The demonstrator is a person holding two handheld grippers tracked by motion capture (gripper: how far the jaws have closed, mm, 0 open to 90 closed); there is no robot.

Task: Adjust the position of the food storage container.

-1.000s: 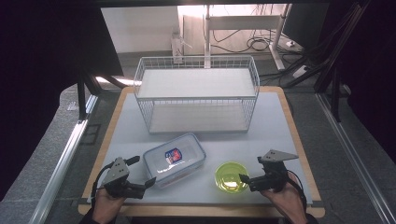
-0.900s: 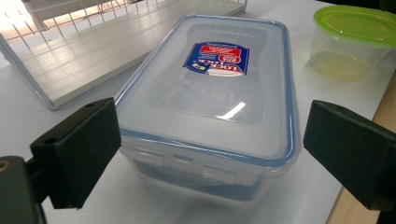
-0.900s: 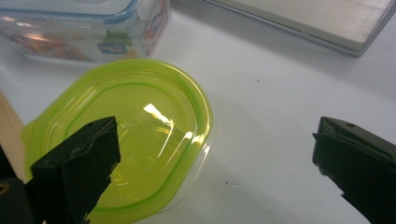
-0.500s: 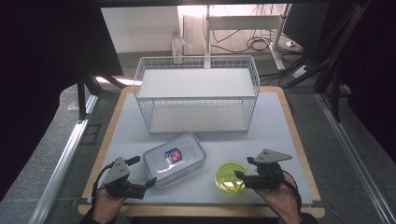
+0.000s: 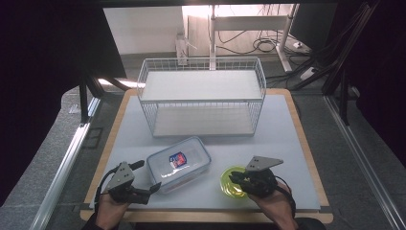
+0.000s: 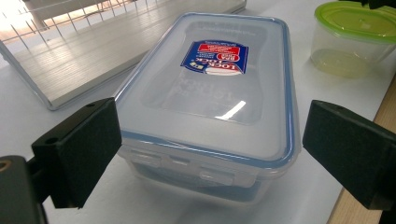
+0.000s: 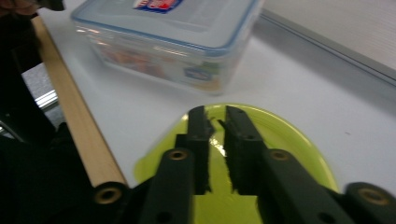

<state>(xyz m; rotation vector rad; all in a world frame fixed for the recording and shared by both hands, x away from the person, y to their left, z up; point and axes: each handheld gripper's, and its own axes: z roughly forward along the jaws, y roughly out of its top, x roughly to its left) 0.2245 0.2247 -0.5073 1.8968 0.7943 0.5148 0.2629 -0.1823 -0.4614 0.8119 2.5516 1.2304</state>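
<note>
Right gripper [image 7: 215, 122] shifted (jaws just closing) over green-lidded tub [image 7: 299, 140].

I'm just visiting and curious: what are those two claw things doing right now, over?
Left gripper: jaws open, straddling clear lidded box. Right gripper: jaws just closed, nearly together, above green-lidded tub, grip unclear. Wire basket beyond, nothing blocking.

In the right gripper view we find the right gripper [image 7: 215, 122] covering the middle of the green lid [image 7: 289, 140], so we cannot tell whether the nearly closed jaws pinch anything. The lid's near part is cut off by the bottom edge, and the clear container [image 7: 173, 51] is blurred, its top cropped. In the left gripper view, the container's [image 6: 210, 107] near side walls sit hidden behind the pads [image 6: 79, 149].
</note>
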